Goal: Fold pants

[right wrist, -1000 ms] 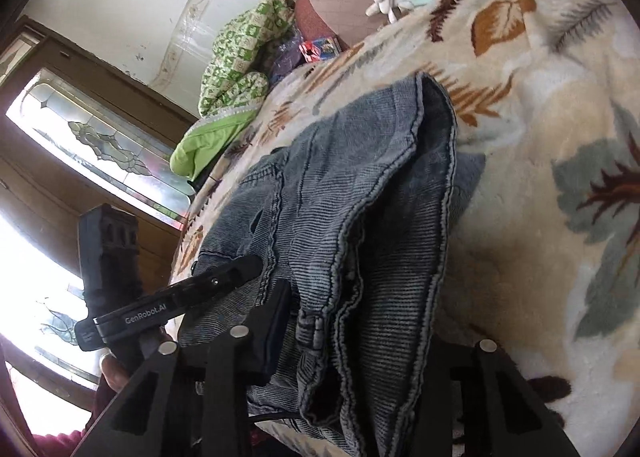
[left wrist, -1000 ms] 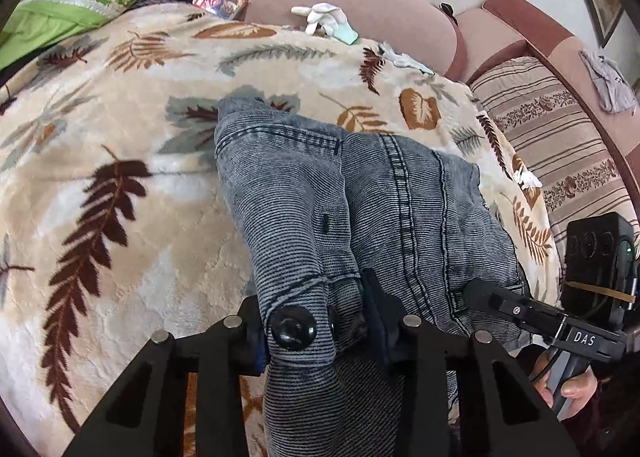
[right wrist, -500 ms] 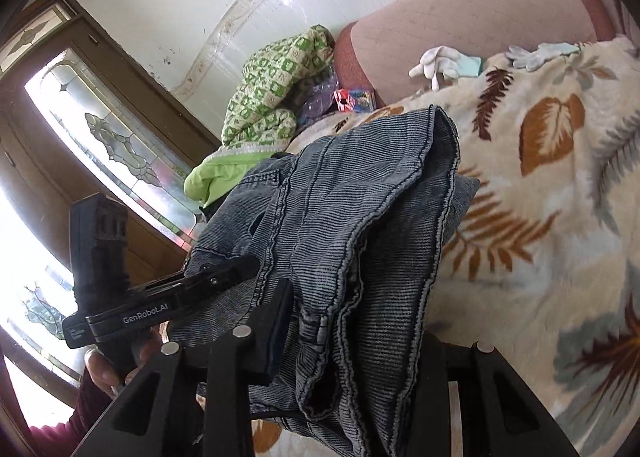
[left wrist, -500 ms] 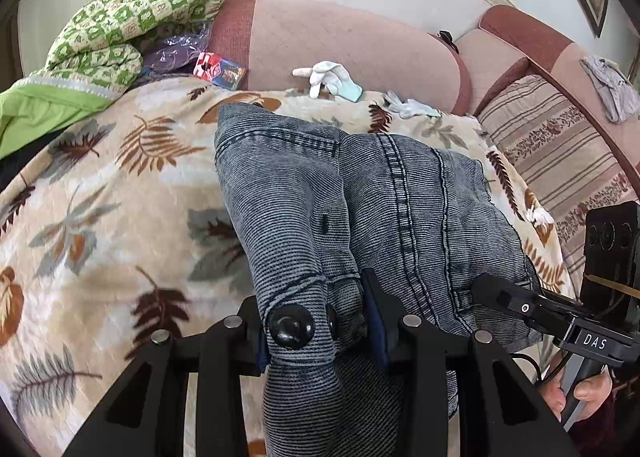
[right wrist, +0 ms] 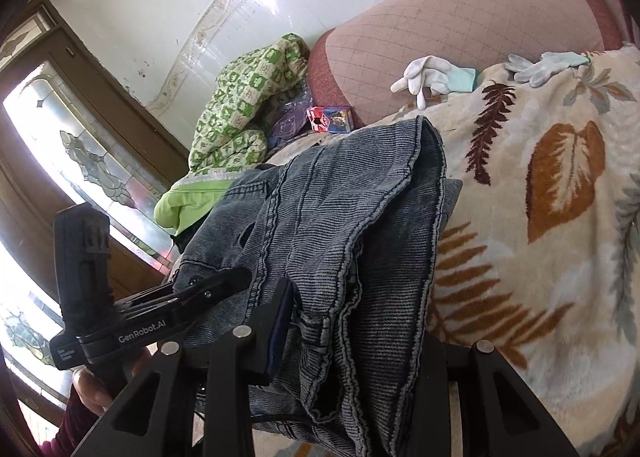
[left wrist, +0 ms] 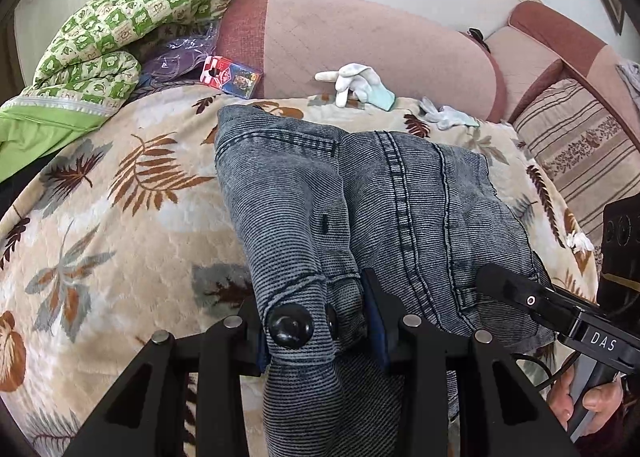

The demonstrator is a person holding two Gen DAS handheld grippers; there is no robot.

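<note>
The grey-blue denim pants (left wrist: 380,209) are bunched into a folded bundle held up over the leaf-print blanket (left wrist: 120,225). My left gripper (left wrist: 316,329) is shut on the waistband corner beside the black button (left wrist: 290,325). My right gripper (right wrist: 352,333) is shut on the other waistband corner of the pants (right wrist: 340,217). Each gripper shows in the other's view: the right one (left wrist: 560,317) at lower right, the left one (right wrist: 160,313) at lower left.
A pink sofa back (left wrist: 380,45) runs behind the blanket. White gloves (left wrist: 356,83) and a second pair (left wrist: 448,115) lie near it. A green quilt (left wrist: 120,29) and a card pack (left wrist: 230,77) are at far left. A striped cushion (left wrist: 580,149) is on the right. A glass door (right wrist: 60,161) stands at left.
Both grippers have lifted and tilted up with the pants. The bundle now hangs higher over the blanket, and more of the sofa back and wall shows.
</note>
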